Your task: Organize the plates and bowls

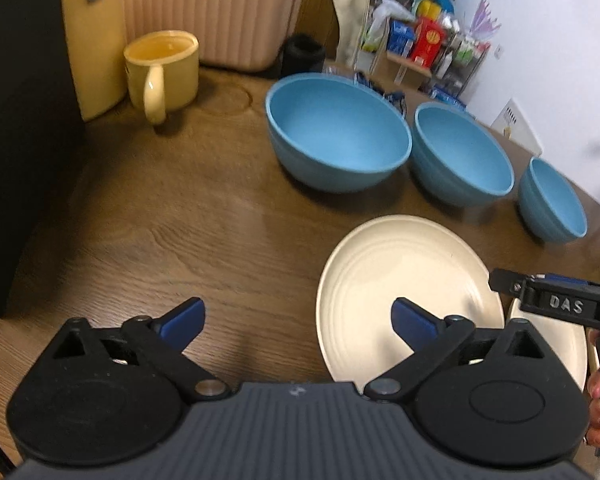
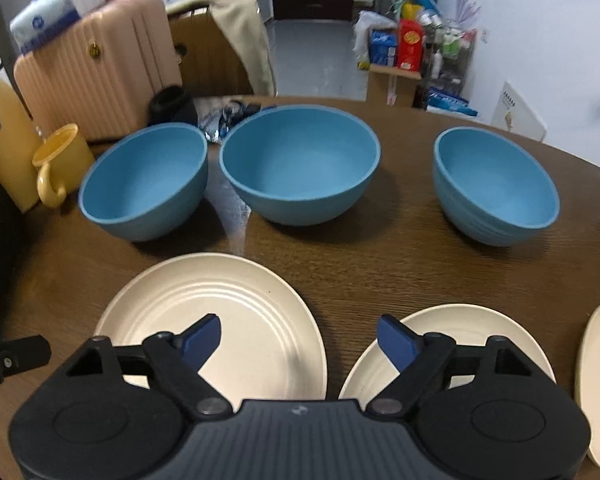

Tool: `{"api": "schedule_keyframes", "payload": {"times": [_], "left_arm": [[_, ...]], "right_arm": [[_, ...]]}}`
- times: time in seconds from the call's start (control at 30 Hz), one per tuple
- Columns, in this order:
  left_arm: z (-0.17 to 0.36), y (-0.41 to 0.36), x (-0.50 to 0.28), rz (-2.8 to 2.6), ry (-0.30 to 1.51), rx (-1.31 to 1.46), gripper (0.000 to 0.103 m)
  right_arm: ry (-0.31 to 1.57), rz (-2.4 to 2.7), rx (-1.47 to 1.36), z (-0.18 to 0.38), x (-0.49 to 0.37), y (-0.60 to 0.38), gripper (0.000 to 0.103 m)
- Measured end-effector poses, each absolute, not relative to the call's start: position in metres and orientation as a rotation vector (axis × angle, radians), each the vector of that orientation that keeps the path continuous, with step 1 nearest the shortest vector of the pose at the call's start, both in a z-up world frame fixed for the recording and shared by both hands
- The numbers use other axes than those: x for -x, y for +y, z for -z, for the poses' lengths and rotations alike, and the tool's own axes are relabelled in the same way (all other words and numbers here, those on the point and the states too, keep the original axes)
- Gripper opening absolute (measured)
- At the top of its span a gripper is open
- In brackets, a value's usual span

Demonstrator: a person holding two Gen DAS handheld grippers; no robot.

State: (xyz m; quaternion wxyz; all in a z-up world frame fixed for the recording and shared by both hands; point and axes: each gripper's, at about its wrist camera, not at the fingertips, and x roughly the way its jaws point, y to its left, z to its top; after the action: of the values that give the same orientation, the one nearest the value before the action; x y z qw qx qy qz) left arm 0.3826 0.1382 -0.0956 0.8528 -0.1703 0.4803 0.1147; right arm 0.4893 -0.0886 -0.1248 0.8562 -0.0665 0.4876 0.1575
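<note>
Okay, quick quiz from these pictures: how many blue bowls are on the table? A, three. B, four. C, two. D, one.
A: the right wrist view shows three blue bowls in a row behind the plates, a left bowl, a middle bowl and a right bowl, all upright and empty on the table.

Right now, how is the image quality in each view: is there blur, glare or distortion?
Left wrist view: strong fisheye bending; the yellow mug and background look soft, the left edge is dark. Right wrist view: a bright glare streak lies on the table between two blue bowls; the table edge curves, and the corners are dark.
</note>
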Motion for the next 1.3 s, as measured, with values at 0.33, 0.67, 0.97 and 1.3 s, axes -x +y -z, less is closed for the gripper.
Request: {"api": "schedule_keyframes", "payload": {"times": [0.33,0.67,0.97,1.3], "left_arm": [[0.129,0.128,-0.393,-0.253,1.102,0.449,0.074],[0.141,0.118,-0.396,-0.246,1.12,0.525,0.041],[0.155,0.117,-0.397,-0.293,1.109,0.603,0.025],[0.155,0.116,-0.397,-0.382,1.064,0.609,0.018]], "right_arm": [[1.077,-0.382,0.183,0.158,-0.512,-0.087,0.067],[1.109,-0.454,0.168,0.17,-0.519,-0.093,0.048],[1.143,-0.497,0.107,0.179,-0.525,-0.104,0.029],[1.136,-0.543,0.065,0.179,-0.524,-0.11,0.015]]}}
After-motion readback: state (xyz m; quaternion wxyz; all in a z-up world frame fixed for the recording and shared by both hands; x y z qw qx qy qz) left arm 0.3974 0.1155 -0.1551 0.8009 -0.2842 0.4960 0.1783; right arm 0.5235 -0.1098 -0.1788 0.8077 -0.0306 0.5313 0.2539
